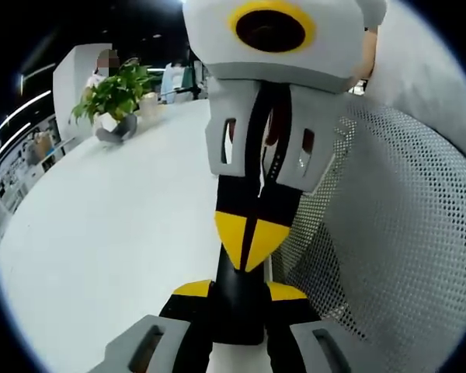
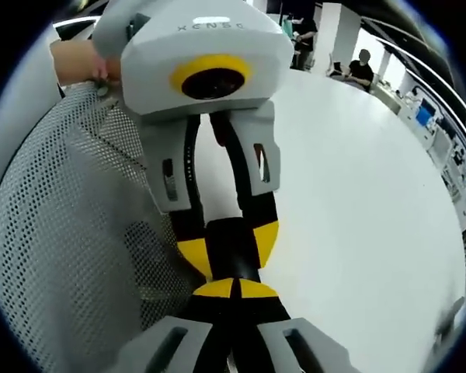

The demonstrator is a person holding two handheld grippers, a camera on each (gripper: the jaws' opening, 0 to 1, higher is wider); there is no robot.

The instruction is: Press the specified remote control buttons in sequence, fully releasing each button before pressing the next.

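In the left gripper view, a leafy green potted plant (image 1: 116, 93) stands far beyond the fingers on the white round table (image 1: 101, 233); the left gripper (image 1: 238, 291) pinches a slim black remote control (image 1: 237, 311) between its yellow-tipped fingers; the right gripper (image 1: 252, 241), fingers pressed together, meets the remote's far end; a white mesh chair back (image 1: 396, 233) lies right of them; in the right gripper view, the remote (image 2: 231, 241) sits just ahead of the right gripper's tips (image 2: 234, 289).

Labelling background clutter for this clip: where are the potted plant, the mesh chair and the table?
potted plant (image 1: 118, 92), left gripper view, on its green leaves.
mesh chair (image 1: 404, 233), left gripper view, on its perforated backrest.
table (image 1: 109, 233), left gripper view, on its bare white top.
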